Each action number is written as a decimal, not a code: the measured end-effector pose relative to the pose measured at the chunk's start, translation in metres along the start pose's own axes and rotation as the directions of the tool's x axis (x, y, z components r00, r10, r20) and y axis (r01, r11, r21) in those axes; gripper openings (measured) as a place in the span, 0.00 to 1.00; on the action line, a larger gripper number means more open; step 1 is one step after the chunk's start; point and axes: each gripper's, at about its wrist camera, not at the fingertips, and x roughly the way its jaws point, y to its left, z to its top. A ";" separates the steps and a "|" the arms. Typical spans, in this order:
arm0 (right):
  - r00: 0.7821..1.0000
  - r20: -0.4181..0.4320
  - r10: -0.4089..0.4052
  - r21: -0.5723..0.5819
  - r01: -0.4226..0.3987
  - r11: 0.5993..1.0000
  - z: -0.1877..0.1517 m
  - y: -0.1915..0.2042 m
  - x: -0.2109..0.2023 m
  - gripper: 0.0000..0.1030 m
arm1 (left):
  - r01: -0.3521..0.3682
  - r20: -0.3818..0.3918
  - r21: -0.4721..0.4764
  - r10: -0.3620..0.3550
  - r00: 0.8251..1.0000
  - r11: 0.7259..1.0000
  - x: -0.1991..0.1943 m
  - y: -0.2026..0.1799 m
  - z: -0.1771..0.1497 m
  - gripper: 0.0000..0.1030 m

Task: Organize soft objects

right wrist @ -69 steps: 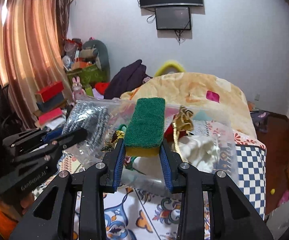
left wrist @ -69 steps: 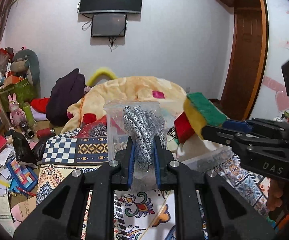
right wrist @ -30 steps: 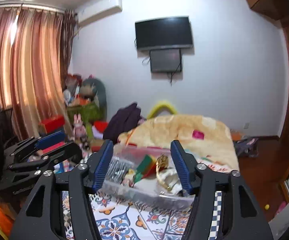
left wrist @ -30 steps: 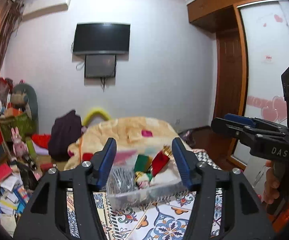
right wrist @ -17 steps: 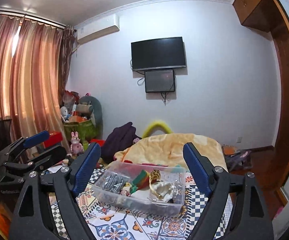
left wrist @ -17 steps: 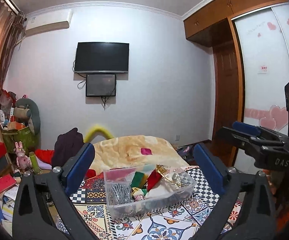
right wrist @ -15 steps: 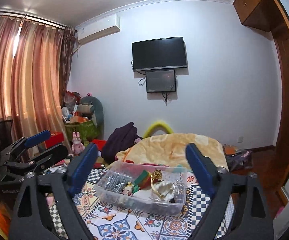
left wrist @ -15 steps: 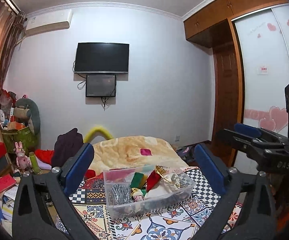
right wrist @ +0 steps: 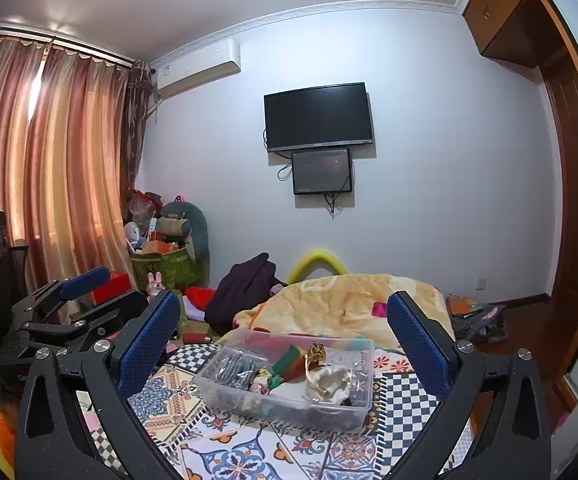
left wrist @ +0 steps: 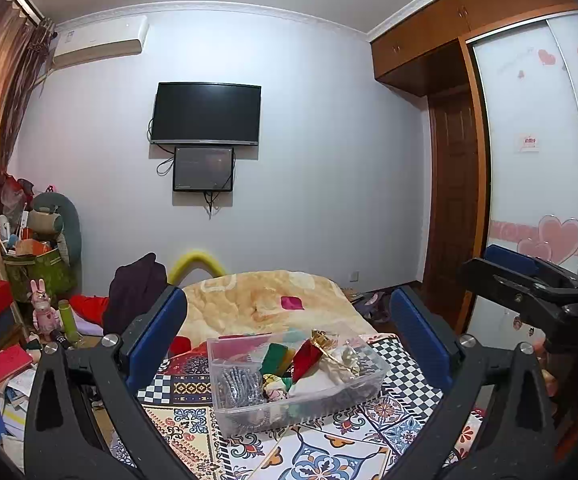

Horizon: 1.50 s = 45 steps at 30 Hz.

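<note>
— Which step is in hand?
— Stowing looks finished: the clear bin (left wrist: 297, 384) on the patterned bed cover (left wrist: 329, 448) holds the soft objects (right wrist: 289, 366).
— Your jaws?
— Left gripper (left wrist: 289, 344) and right gripper (right wrist: 285, 340) both spread wide, empty; next I'd check for strays.

A: We see the bed (left wrist: 193, 420) spread with a patterned cover (right wrist: 249, 452) of tiles and checks.

B: We find the clear plastic box (left wrist: 301, 404) sitting directly on that cover, near the middle. Behind it we see a yellow blanket (left wrist: 273, 300) heaped up on the bed.

A: And a dark garment (right wrist: 245, 288) lies beside the blanket, at its left.
</note>
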 end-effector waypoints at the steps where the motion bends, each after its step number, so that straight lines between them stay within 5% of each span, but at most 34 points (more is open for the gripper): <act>1: 1.000 0.000 -0.001 0.000 0.001 1.000 0.000 0.000 0.000 1.00 | 0.000 0.000 -0.001 0.000 1.000 1.000 0.000 0.000 0.000 1.00; 45: 1.000 -0.001 0.002 0.006 -0.002 1.000 0.001 0.000 -0.006 1.00 | 0.017 -0.036 -0.013 -0.018 0.999 1.000 0.002 0.000 -0.003 1.00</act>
